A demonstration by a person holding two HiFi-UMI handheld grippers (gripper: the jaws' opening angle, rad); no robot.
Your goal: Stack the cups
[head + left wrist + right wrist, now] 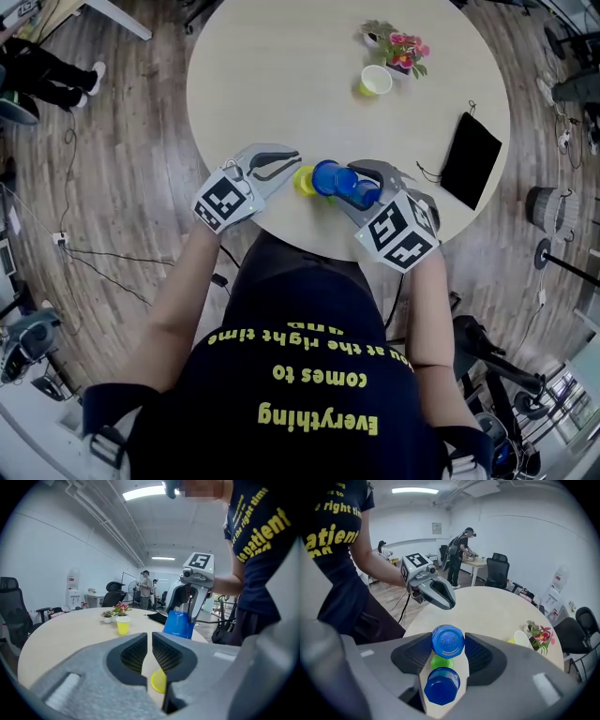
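1 blue cup (448,639) between the right gripper's (447,645) jaws

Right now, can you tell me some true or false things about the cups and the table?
1. The right gripper holds a blue cup. True.
2. The flower pot sits on the floor. False: it stands on the table.
3. A yellow cup stands beside the flower pot. True.
4. The black pouch lies between the two grippers. False: it lies near the table's edge, beyond the right gripper.
5. The left gripper has its jaws wide open. False: they are almost together.
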